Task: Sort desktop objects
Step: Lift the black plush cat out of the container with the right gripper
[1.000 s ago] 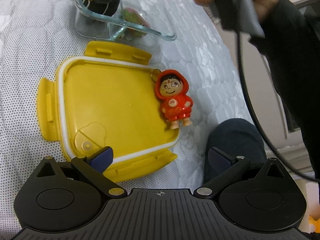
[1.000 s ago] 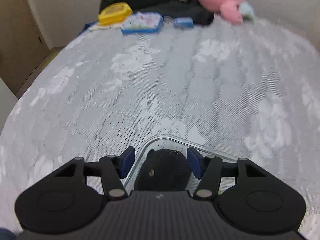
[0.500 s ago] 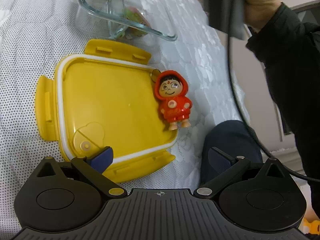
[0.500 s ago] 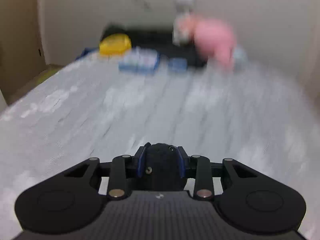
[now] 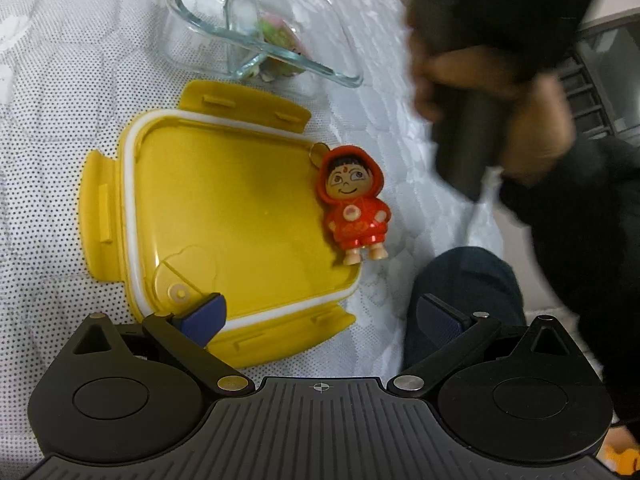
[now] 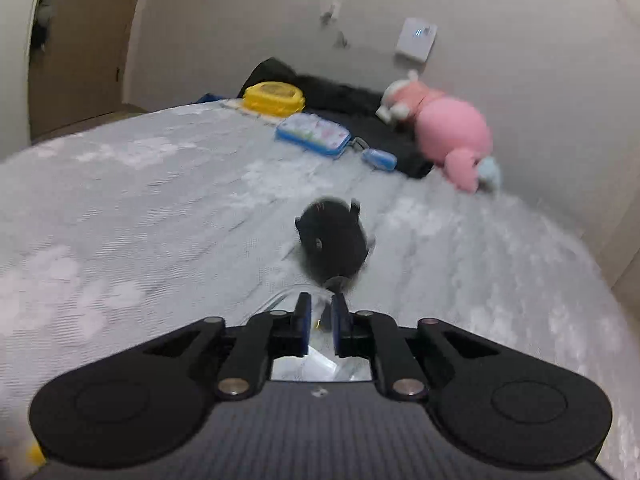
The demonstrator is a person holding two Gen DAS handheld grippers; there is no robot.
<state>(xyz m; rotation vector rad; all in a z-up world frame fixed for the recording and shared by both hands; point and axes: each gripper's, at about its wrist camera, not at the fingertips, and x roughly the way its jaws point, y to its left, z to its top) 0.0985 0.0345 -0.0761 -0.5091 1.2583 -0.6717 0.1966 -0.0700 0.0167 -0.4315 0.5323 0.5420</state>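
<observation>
Two toys carry the scene: a black plush toy lies blurred on the grey lace cloth just beyond the right gripper, and a red hooded figure lies face-up on the right edge of a yellow lid, its feet hanging over the rim and a small ring at its head. The right gripper's blue pads are drawn nearly together with only a slim gap; no object sits between them, and the black plush lies clear of the tips, apart from them. Beneath those tips shows the curved rim of a glass container. In the left wrist view the same divided glass container stands just beyond the yellow lid, with a pale pink-and-green item in its right compartment. The left gripper hangs over the near edge of the lid with its jaws spread wide, one blue pad over the lid's lower left corner, the other off to the right over a dark blue knee; nothing is held. A hand grasping a dark handle blurs across the upper right. Farther off along the wall lie a yellow box, a blue pouch and a pink plush.
</observation>
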